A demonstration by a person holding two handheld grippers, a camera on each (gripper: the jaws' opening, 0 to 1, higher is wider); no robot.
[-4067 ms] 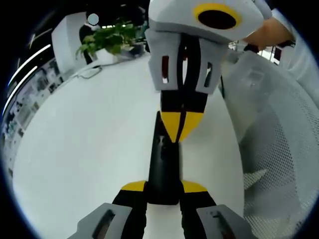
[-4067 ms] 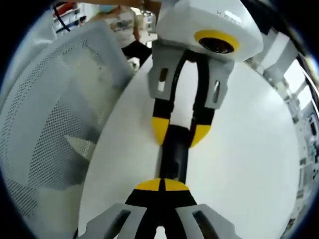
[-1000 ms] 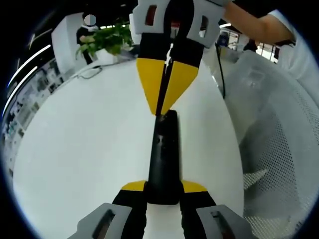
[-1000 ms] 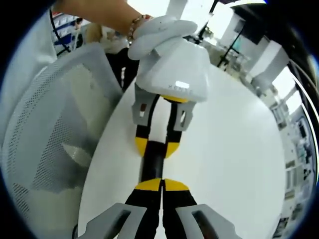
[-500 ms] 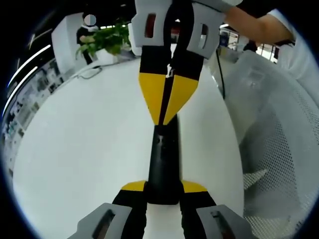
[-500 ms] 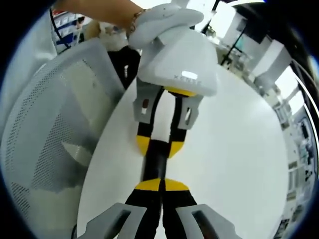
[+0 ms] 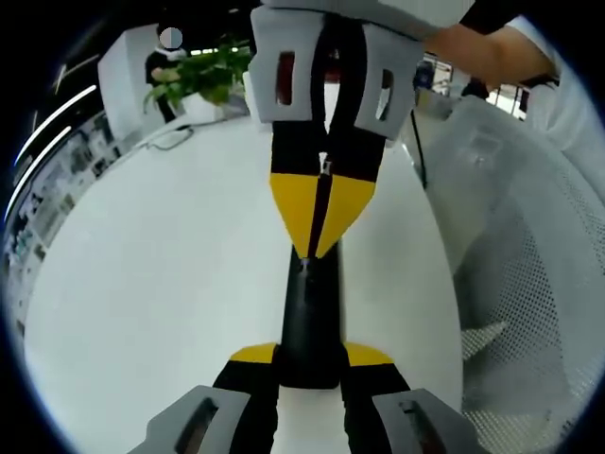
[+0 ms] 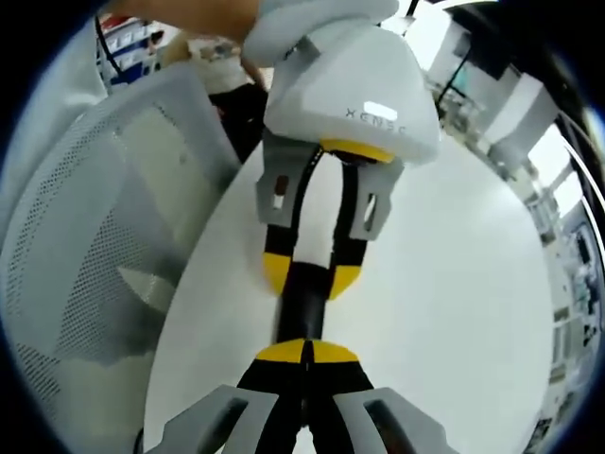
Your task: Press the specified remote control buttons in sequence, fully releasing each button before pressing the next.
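Observation:
A black remote control (image 7: 308, 317) lies lengthwise on the white table (image 7: 161, 274). My left gripper (image 7: 310, 356) is shut on its near end, one yellow tip on each side. In the left gripper view my right gripper (image 7: 316, 248) comes down from the top, shut, its joined yellow tips touching the remote's upper face. In the right gripper view my right gripper (image 8: 303, 352) is shut over the remote (image 8: 301, 305), and the left gripper (image 8: 310, 274) clamps the remote's far end.
A white mesh chair (image 7: 529, 284) stands against the table's edge, also seen as the chair (image 8: 85, 246). A potted plant (image 7: 198, 80) and a cable sit at the table's far side. A person's arm (image 7: 492, 52) reaches in above.
The shut right gripper has moved along the remote from its far end toward the left gripper. The left gripper and the remote have stayed put.

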